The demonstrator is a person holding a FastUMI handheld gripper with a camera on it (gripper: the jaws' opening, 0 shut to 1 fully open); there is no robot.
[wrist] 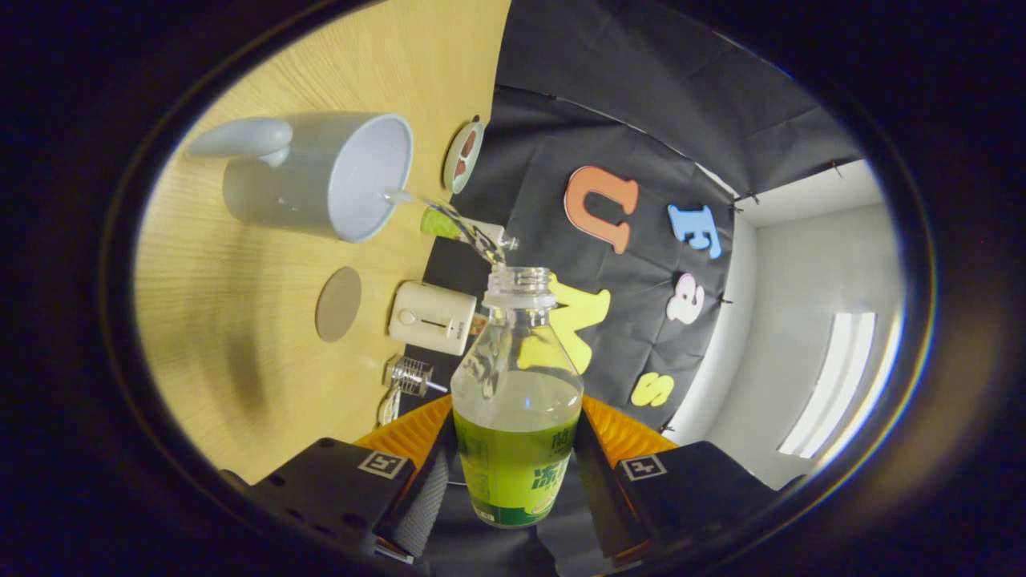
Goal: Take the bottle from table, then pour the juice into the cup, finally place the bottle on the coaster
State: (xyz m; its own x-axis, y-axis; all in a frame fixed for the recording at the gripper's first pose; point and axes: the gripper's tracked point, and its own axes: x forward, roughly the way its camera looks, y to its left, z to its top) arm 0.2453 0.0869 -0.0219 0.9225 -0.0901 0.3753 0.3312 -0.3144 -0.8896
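Bottle (pixel 516 401) clamped in tool (pixel 513 481) (uncapped), near cup (pixel 321 175) rim

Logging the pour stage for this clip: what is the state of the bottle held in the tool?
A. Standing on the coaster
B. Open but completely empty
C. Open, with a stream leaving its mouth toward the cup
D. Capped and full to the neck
C: the bottle, gripped between the tool's fingers, has no cap, and a thin stream arcs from its mouth to the cup; green juice remains inside, and the coaster sits bare.
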